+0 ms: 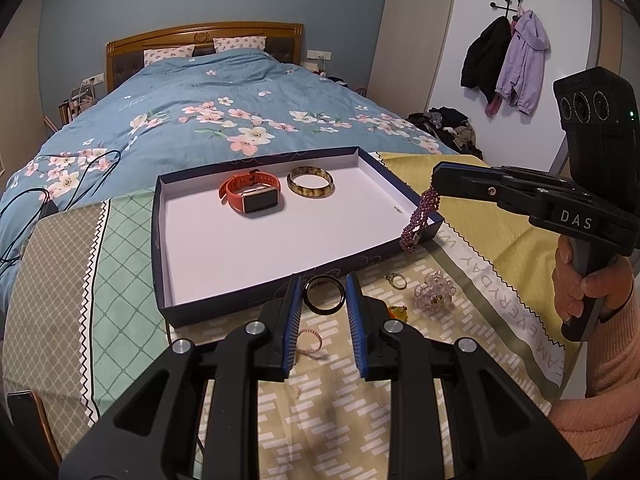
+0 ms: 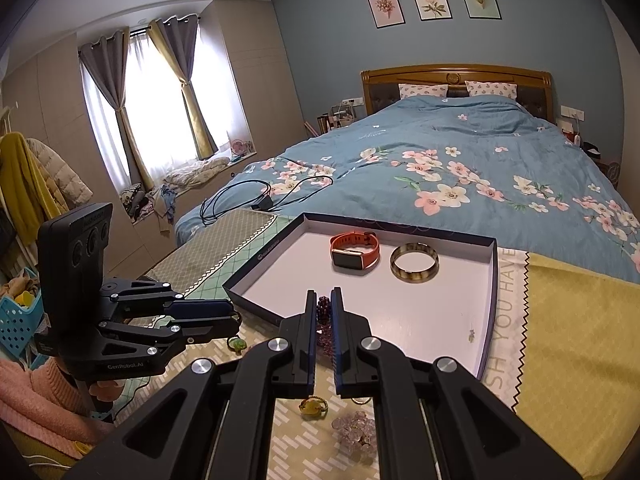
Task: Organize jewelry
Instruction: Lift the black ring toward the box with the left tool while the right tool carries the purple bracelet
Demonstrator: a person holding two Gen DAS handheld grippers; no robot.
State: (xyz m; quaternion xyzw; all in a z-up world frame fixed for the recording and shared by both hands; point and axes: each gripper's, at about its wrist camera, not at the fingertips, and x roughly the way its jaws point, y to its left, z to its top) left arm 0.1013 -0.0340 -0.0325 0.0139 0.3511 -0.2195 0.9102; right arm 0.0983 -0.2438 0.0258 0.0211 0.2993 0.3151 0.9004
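A shallow dark-blue box (image 1: 159, 240) (image 2: 494, 280) with a white floor lies on the cloth-covered bed end. It holds an orange watch (image 1: 250, 194) (image 2: 354, 250) and an amber bangle (image 1: 311, 187) (image 2: 414, 266). My right gripper (image 1: 436, 189) (image 2: 322, 298) is shut on a purple bead bracelet (image 1: 420, 220) (image 2: 324, 310), which dangles over the box's near right corner. Just outside the box's near wall, my left gripper (image 1: 323, 282) (image 2: 237, 318) is shut on a small black ring (image 1: 323, 294), its pads pressing both sides.
On the patterned cloth near the box lie a small stone ring (image 1: 396, 280), a clear crystal bracelet (image 1: 434, 290) (image 2: 356, 428), a yellow pendant (image 1: 398, 312) (image 2: 312, 406) and a thin pink cord bracelet (image 1: 310, 340). Black cables (image 1: 80, 168) trail over the blue quilt.
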